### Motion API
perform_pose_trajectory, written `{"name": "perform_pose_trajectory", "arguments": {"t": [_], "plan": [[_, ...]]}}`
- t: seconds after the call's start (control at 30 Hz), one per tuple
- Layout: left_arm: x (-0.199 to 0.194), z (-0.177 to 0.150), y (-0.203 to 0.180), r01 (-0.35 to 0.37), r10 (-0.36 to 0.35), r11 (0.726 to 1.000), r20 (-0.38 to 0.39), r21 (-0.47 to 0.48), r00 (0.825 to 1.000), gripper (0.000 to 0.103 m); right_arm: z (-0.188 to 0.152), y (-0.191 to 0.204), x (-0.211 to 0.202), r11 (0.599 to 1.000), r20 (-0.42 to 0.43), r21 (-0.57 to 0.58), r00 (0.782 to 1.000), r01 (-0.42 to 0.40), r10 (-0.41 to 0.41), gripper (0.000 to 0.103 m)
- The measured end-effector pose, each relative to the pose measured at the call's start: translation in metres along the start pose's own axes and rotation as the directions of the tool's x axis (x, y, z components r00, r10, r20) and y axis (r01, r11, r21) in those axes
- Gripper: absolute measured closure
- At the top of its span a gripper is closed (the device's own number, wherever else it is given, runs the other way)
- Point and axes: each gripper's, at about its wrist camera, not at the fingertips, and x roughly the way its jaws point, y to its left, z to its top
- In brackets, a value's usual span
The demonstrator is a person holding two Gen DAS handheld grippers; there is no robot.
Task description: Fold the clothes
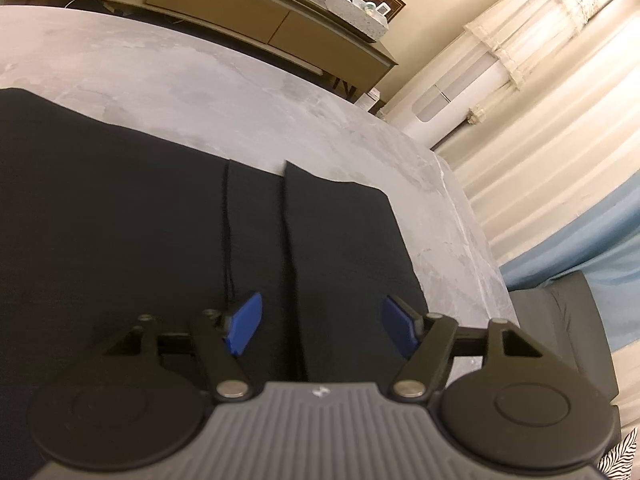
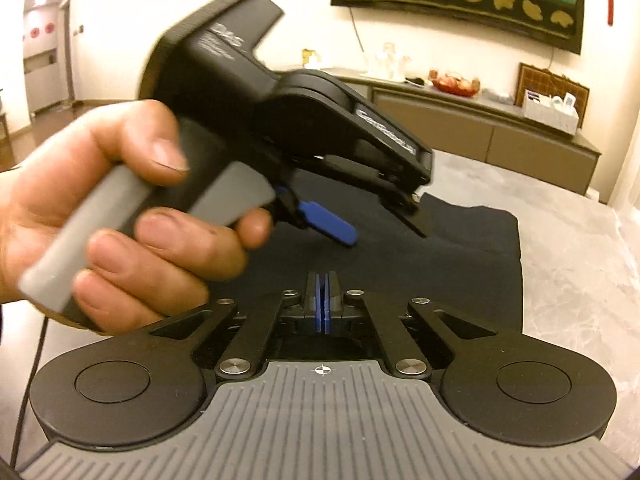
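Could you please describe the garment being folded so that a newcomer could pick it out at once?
Start at the grey marbled table in front of the long sideboard. The black garment lies flat on it, below the left gripper. It is the only cloth there, with two edges meeting along its middle.

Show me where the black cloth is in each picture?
Left wrist view: the black cloth fills the left and middle, under the open left hand-held gripper.
Right wrist view: the cloth lies in the middle, beyond the shut right hand-held gripper.
Shared landmark: the white box on the long cabinet.
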Motion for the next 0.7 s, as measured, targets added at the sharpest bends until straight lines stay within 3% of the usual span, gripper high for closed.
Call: {"name": "perform_pose_trajectory", "arguments": {"t": [0.27,0.43,0.57,0.67,0.7], "plan": [[-0.015,-0.004,0.005,-0.025,0.025,1.0,0.053,0.0,0.998,0.035,0.004,0.006,-0.001,0.997,0.015,-0.024,0.997,-0.072,0.072,0.103],[-0.039,-0.007,0.004,-0.036,0.035,0.999,0.133,0.005,0.991,0.036,-0.001,0.014,0.017,0.994,-0.037,-0.052,0.995,-0.097,0.095,0.103],[-0.024,-0.008,-0.007,0.01,-0.012,0.997,0.031,0.079,0.999,0.035,-0.008,0.018,0.03,0.992,-0.088,-0.07,0.991,-0.108,0.102,0.103],[-0.007,-0.014,-0.014,-0.043,0.046,0.986,-0.018,0.161,0.999,0.039,-0.011,0.012,0.027,0.991,-0.087,-0.04,0.989,-0.127,0.123,0.102],[-0.007,-0.015,-0.015,-0.053,0.057,0.983,-0.015,0.178,0.998,0.041,-0.012,0.007,0.024,0.99,-0.092,-0.019,0.986,-0.143,0.14,0.092]]}}
